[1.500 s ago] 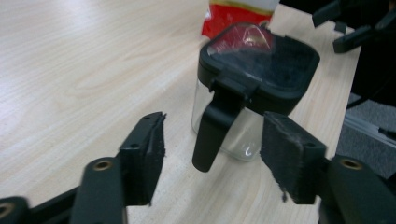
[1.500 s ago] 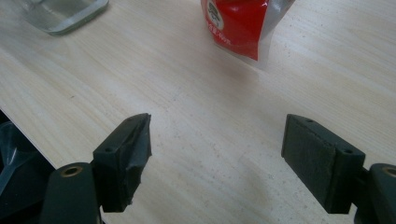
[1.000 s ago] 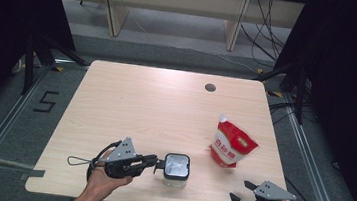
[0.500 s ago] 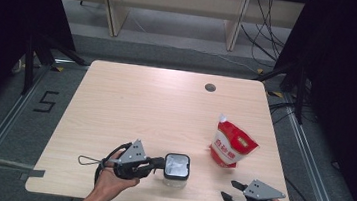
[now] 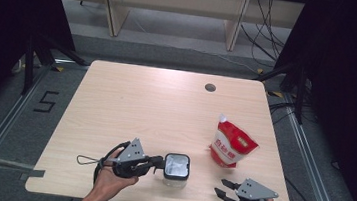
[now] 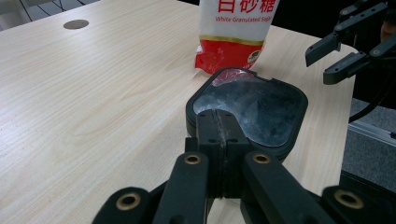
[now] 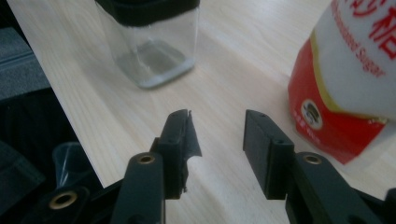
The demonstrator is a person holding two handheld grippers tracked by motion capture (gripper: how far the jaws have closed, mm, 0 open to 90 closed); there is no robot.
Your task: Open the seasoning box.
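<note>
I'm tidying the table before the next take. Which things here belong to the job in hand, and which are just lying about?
In the job:
- clear jar, its black rim pinched by the left tongs
- sugar bag
- right tongs, nothing between them

Lying about:
- nothing loose on the table; the round hole is part of it

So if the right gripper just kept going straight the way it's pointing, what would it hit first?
Probably nothing at once. The right gripper, jaws apart with nothing between them, points along bare table into the gap between the clear container and the sugar bag. The bag looks nearer its line, though depth is unclear.
</note>
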